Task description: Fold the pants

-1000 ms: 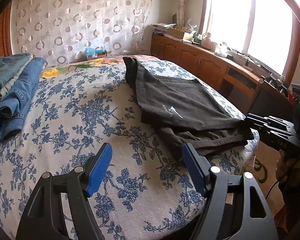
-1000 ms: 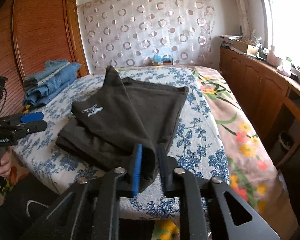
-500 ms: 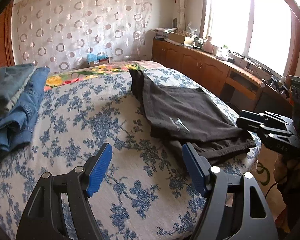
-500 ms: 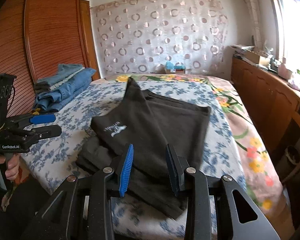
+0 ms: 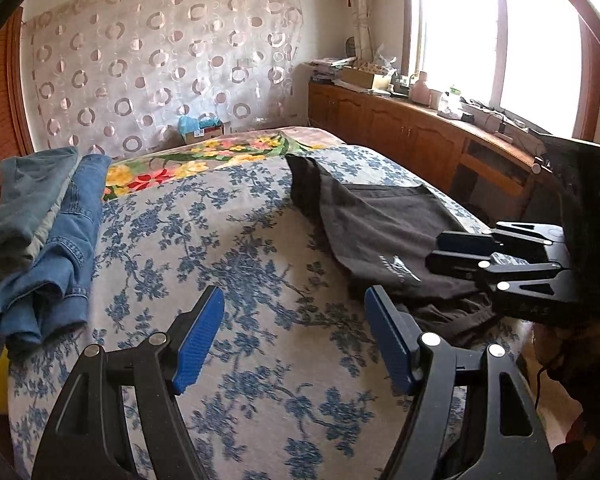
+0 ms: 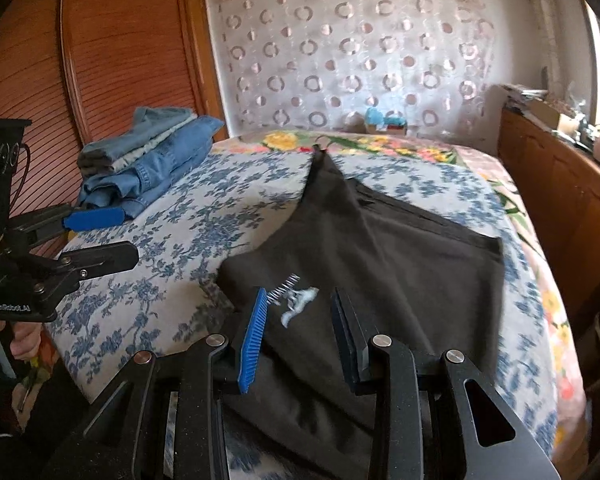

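Observation:
Black pants [image 5: 380,220] with a small white logo lie partly folded on the right side of the bed, one leg reaching toward the headboard. In the right wrist view the pants [image 6: 400,248] sit just under my right gripper [image 6: 300,296]. It hovers open over the logo with no cloth pinched. My left gripper [image 5: 295,300] stands wide open above the bare flowered bedspread [image 5: 220,248], left of the pants, with nothing between its fingers. Each gripper shows in the other's view: the right gripper [image 5: 452,248] over the pants' near edge, the left gripper [image 6: 112,236] at the bed's left side.
A stack of folded blue jeans [image 5: 52,240] lies at the bed's far left. A wooden cabinet [image 5: 400,128] with clutter runs under the window on the right. A wooden wardrobe [image 6: 100,60] stands beyond the jeans. A person's hand [image 6: 20,340] holds the left gripper's handle.
The right gripper let go of the pants' edge, opened, and swung left to hover over the logo. The left gripper drew back and rose a little, still open.

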Available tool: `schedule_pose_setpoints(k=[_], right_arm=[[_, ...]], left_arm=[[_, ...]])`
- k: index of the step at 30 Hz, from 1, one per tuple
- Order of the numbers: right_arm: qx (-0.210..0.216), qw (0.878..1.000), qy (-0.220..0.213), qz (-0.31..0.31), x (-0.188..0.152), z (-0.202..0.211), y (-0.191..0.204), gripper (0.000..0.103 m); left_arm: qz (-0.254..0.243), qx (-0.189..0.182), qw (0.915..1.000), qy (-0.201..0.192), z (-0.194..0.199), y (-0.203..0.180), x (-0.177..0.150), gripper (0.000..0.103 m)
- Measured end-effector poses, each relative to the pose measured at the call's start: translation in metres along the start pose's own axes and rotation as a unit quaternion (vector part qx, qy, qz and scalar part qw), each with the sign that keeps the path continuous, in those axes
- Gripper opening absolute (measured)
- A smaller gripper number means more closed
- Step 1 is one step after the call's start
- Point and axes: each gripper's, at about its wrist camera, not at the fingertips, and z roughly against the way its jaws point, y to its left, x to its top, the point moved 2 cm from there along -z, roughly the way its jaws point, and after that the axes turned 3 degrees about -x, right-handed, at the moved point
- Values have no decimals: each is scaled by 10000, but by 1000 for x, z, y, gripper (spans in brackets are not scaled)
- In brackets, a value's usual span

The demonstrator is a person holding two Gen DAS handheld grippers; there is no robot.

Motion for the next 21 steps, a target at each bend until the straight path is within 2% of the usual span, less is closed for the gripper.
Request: schedule_pose_setpoints(k=[11, 21], right_arm=[[222, 9981, 375, 433, 20, -45, 7, 34], [180, 9951, 484, 848, 23, -48, 32, 34]], left_arm=[[142, -11, 9998, 103, -15, 26, 0, 74], [296, -106, 9994, 165, -21, 32, -6, 74]])
